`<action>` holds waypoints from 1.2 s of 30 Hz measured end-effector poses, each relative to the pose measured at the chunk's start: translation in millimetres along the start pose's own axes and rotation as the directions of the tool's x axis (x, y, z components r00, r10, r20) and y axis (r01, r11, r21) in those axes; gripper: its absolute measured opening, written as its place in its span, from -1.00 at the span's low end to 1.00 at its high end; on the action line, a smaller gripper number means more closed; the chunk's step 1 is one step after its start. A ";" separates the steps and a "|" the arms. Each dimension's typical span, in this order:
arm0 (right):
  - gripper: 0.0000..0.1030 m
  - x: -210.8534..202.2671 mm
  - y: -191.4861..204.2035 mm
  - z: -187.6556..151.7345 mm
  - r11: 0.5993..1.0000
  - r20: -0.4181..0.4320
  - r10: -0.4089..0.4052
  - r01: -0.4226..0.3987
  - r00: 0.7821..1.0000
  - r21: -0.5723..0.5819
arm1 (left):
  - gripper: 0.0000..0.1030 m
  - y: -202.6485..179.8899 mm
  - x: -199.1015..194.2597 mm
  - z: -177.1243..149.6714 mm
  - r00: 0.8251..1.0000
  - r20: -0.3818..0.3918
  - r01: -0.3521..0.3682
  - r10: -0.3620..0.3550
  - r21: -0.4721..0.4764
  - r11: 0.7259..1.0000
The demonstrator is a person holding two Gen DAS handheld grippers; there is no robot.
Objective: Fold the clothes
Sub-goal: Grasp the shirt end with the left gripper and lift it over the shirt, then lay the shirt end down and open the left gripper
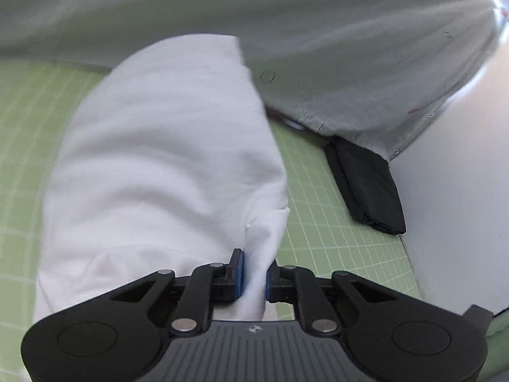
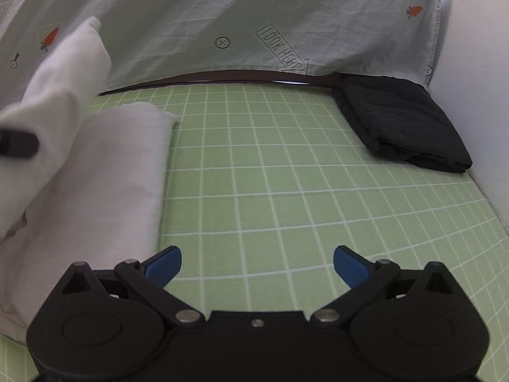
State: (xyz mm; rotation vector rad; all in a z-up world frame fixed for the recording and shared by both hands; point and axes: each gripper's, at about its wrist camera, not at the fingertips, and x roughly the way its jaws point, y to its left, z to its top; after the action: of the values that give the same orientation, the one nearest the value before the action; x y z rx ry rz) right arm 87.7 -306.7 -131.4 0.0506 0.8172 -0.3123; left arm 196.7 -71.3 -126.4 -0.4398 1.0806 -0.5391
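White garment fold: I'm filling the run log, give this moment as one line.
left gripper: shut on white garment | right gripper: open, empty | black folded garment: aside

Green grid mat [image 2: 270, 175] bears white garment [image 2: 105, 172], folded black cloth [image 2: 400, 124].

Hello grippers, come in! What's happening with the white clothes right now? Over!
Left gripper shut on white garment, a fold lifted. Right gripper open, empty, over green mat. Folded black garment off to the side, nothing blocking.

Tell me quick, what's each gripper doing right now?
Left gripper: closed on the white garment.
Right gripper: open, holding nothing.
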 end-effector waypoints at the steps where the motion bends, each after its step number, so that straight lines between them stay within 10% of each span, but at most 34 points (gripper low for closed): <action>1: 1.00 2.2 -8.6 -0.1 1.000 -0.005 -0.004 0.004 1.000 0.005 | -0.72 6.7 17.4 -2.8 0.999 -0.045 0.007 -0.009 -0.059 0.998; 7: 1.00 18.2 -46.9 3.9 0.999 -0.028 -0.016 0.017 0.999 0.040 | -0.45 18.7 43.9 -8.4 0.996 -0.075 0.029 -0.045 -0.207 0.978; 11: 1.00 28.6 -45.2 6.5 0.996 -0.046 0.040 -0.036 0.998 0.077 | 0.42 15.7 30.7 -10.5 0.974 -0.030 0.208 -0.223 -0.255 0.944; 19: 1.00 23.6 -12.7 10.3 0.982 -0.013 0.179 -0.178 0.984 0.063 | 0.57 20.6 -35.3 -9.8 0.957 0.121 0.288 -0.264 -0.275 0.917; 26: 1.00 18.1 -1.0 23.0 0.950 0.034 0.294 -0.296 0.955 0.097 | 0.62 68.9 -76.9 -13.3 0.974 0.210 0.163 -0.084 -0.395 0.904; 30: 0.97 31.4 4.3 37.4 0.876 0.030 0.440 -0.437 0.897 0.203 | 0.62 88.1 -89.2 -19.2 0.977 0.214 0.103 -0.008 -0.434 0.895; 33: 0.91 43.9 9.3 41.9 0.796 0.020 0.542 -0.521 0.840 0.309 | 0.62 91.8 -90.0 -21.2 0.981 0.185 0.021 0.060 -0.407 0.913; 36: 0.91 48.0 21.8 39.4 0.811 -0.022 0.535 -0.507 0.844 0.293 | 0.62 82.9 -82.0 -24.1 0.982 0.127 -0.088 0.136 -0.329 0.940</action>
State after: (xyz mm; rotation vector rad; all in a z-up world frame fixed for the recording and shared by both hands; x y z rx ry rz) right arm 152.7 -304.6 -140.7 0.5536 0.8242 0.1061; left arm 160.9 42.3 -126.7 -0.6893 1.0451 -0.2225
